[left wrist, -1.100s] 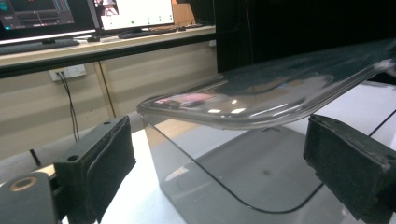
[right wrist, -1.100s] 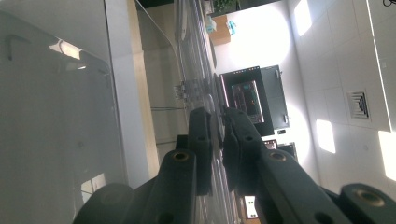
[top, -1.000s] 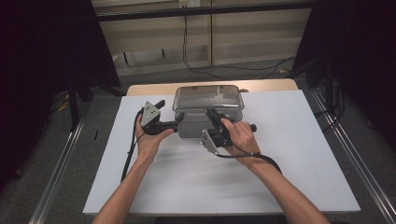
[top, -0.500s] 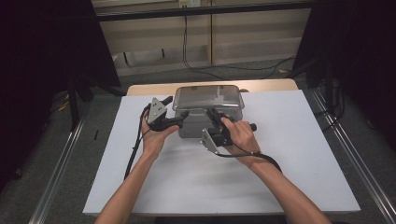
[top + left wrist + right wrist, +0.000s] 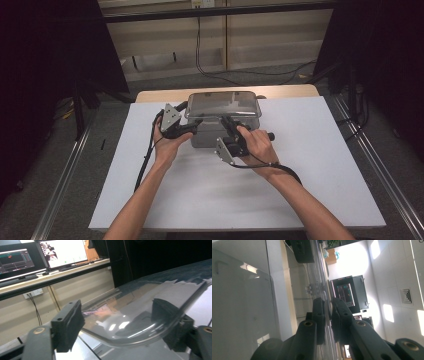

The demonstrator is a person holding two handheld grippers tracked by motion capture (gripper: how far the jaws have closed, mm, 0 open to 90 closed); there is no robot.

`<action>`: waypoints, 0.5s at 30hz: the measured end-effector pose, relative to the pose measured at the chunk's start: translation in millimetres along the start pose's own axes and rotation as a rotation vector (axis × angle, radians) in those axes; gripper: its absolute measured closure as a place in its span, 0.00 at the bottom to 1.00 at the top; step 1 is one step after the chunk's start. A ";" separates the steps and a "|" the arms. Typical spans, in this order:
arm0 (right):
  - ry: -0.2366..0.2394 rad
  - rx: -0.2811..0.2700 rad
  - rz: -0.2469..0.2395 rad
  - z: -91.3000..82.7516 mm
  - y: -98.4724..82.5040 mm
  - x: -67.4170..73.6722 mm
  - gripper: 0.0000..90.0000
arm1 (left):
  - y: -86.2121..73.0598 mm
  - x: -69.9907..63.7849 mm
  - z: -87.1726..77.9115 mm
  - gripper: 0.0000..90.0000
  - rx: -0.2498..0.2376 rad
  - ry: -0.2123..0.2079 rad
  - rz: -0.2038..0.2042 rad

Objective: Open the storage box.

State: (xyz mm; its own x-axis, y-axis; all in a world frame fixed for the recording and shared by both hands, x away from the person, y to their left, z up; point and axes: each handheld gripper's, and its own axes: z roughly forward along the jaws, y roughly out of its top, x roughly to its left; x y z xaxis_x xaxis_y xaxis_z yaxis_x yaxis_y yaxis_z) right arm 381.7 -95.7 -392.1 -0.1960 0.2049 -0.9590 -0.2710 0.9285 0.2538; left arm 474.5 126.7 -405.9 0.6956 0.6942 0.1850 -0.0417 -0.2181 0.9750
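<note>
A metal container (image 5: 220, 131) with a clear lid (image 5: 223, 105) sits at the far middle of the white table (image 5: 320, 165), and both hands work at the side of it nearest the person. The right tongs (image 5: 229, 123) are pinched shut on the near edge of the lid, the thin clear rim caught between the two black pads in the right gripper view. The left tongs (image 5: 191, 123) stand at the lid's near left corner; their jaws have just been closing, and in the left gripper view the rounded corner of the lid (image 5: 140, 322) lies between the pads (image 5: 68, 325) with a gap on one side, so they straddle it without clamping yet. The step in hand looks like taking a two-point hold to lift the lid off. To do it well, the left pads should close squarely on the rim, not on the curve of the corner, and both sides should rise evenly so the lid does not twist or drag the container. Both forearms reach forward from the table's near edge, wrists bent inward toward the container.
</note>
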 end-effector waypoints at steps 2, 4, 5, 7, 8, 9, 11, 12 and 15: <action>0.002 -0.001 0.014 -0.1 -0.7 -0.9 0.88 | 0.2 1.5 -0.3 0.38 -0.007 -0.002 -0.013; 0.007 -0.004 0.022 0.4 -1.6 -1.6 0.87 | 0.3 1.3 0.2 0.37 -0.002 -0.003 -0.005; 0.007 -0.004 0.023 0.6 -2.1 -1.6 0.87 | 0.3 0.7 0.5 0.37 0.001 -0.006 0.001; 0.011 -0.007 0.025 1.3 -2.5 -1.6 0.86 | 0.3 -0.6 1.0 0.38 -0.001 -0.004 0.010; 0.012 -0.007 0.025 1.4 -2.5 -1.4 0.86 | 0.4 -1.0 1.2 0.38 -0.004 -0.005 0.010; 0.011 -0.006 0.029 1.5 -2.3 -1.1 0.84 | 0.8 -1.1 1.3 0.38 -0.008 -0.004 0.009; 0.010 -0.014 0.041 1.8 -1.9 -1.0 0.82 | 1.8 -0.7 0.7 0.40 -0.007 -0.005 0.016; 0.012 -0.014 0.050 1.8 -1.8 -1.2 0.80 | 2.3 -1.1 1.1 0.41 -0.014 -0.003 0.009; 0.024 -0.016 0.122 2.4 -3.9 -3.8 0.72 | 3.1 -0.1 0.8 0.41 -0.008 -0.004 0.014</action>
State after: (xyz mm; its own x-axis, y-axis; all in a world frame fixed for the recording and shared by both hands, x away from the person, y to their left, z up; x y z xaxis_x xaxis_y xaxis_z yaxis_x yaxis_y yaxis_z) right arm 385.7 -99.3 -389.8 -0.2510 0.3084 -0.9175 -0.2584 0.8922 0.3705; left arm 474.8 125.4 -402.9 0.6979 0.6883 0.1980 -0.0568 -0.2225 0.9733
